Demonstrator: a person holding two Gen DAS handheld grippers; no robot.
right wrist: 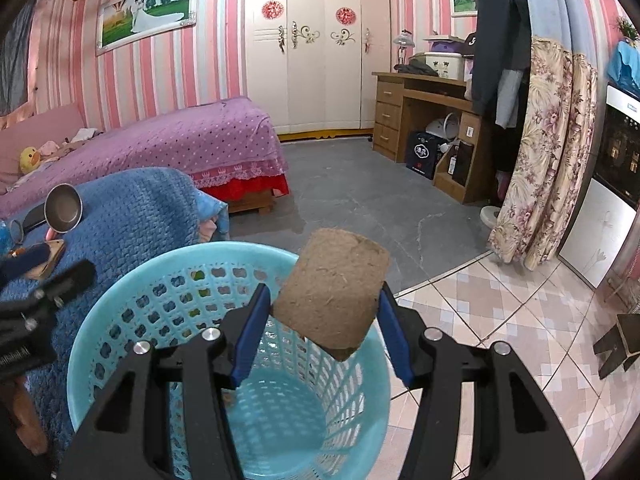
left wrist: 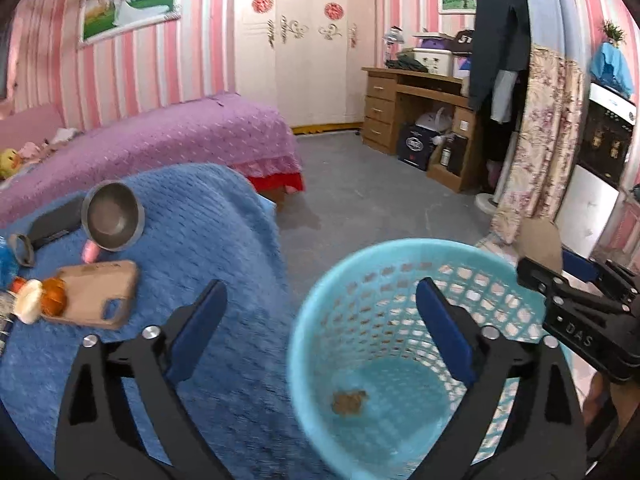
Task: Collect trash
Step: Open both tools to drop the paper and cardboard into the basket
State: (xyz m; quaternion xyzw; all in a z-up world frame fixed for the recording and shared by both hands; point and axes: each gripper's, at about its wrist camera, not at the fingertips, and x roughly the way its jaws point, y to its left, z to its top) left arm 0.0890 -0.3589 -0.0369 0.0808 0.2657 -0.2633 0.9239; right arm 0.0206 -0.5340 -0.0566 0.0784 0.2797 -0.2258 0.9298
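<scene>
A light blue plastic waste basket (left wrist: 372, 280) (right wrist: 120, 320) stands on the floor beside the blue-covered table. A small brown scrap (left wrist: 348, 400) lies on its bottom. My right gripper (right wrist: 320, 304) is shut on a brown cardboard piece (right wrist: 336, 292) and holds it above the basket's rim; it also shows in the left wrist view (left wrist: 538, 242). My left gripper (left wrist: 320, 312) is open and empty, above the gap between table and basket.
On the blue towel-covered table (left wrist: 208, 248) lie a metal bowl (left wrist: 114, 216), a tan phone case (left wrist: 100, 292), an onion-like item (left wrist: 54, 296) and a black object (left wrist: 52, 224). A purple bed (right wrist: 180, 136), a wooden desk (right wrist: 420, 120) and a floral curtain (right wrist: 536, 152) stand behind.
</scene>
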